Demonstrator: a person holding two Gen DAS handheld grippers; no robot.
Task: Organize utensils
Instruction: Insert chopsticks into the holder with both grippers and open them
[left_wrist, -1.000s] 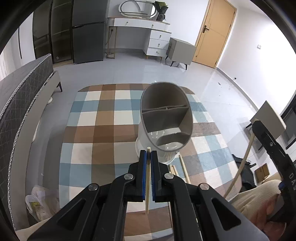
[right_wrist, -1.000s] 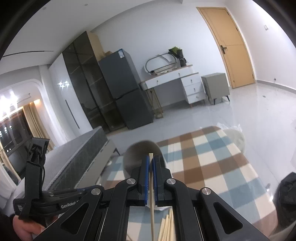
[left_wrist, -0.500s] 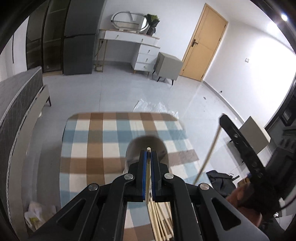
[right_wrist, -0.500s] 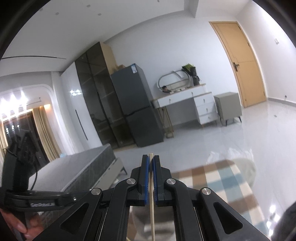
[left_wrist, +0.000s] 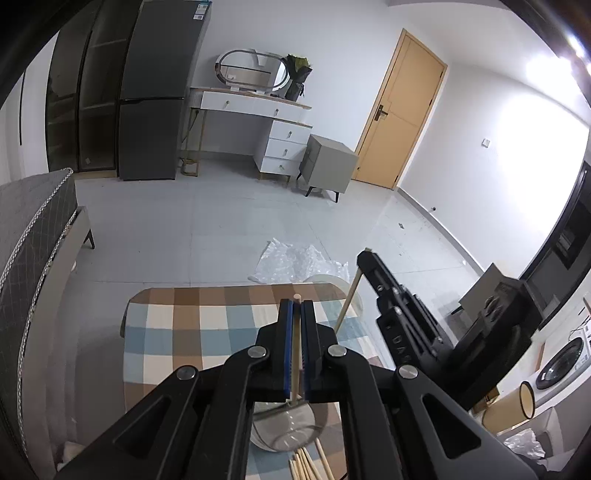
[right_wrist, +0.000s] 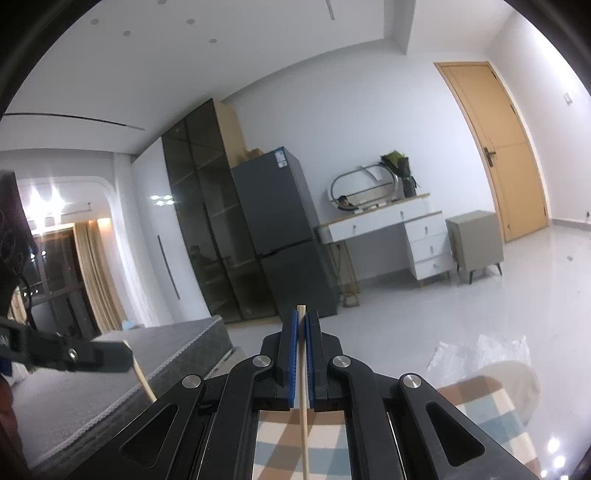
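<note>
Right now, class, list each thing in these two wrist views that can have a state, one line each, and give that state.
Left gripper: shut on a chopstick.
Right gripper: shut on a second chopstick.
Utensil holder: below the left gripper, on the checked cloth.
Loose chopsticks: lying beside the holder.
Door: closed.
Vanity drawers: closed.
Fridge: closed.

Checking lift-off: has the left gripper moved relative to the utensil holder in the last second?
Yes. The left gripper rose and tilted up; the utensil holder dropped from view centre to below its fingers.
</note>
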